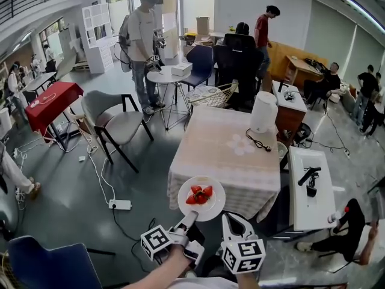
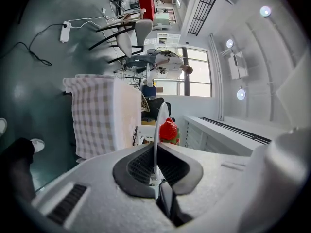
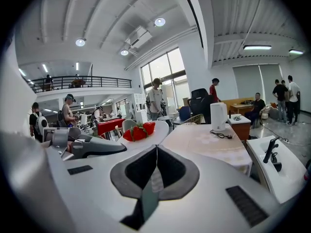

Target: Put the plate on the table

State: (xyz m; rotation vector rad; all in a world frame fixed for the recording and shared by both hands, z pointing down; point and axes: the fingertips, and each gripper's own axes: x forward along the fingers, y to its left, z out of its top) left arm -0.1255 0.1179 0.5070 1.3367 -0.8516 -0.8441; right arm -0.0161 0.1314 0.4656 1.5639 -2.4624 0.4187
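My left claw is clamped almost fully shut on the thin rim of the plate, and that pinch is all that carries it. The strawberries sit loose on top. The plate hangs out from my jaws over the near edge of the surface, not resting on it as far as I can tell.

My worry is tilt: with a hold at one edge only, a small roll of my wrist could send the fruit sliding off. If I let go this close to the edge, the plate could tip to the floor. Dragging it could ruck the checked cloth.

My right claw is closed and empty just beside, giving no support.
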